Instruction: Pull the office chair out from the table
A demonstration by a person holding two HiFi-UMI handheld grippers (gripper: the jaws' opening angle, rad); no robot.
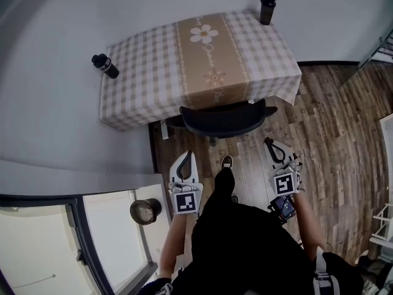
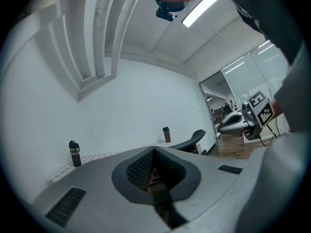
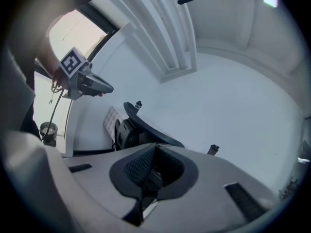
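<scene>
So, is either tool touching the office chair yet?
No, the head view shows the left tool and right tool both short of the office chair, with a clear gap between.

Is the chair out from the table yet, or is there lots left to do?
Nothing looks done yet: the office chair sits tucked in against the table. In hand: the left gripper and right gripper hover short of it, both shut and empty. Left to do: take hold of the chair and pull it out.
</scene>
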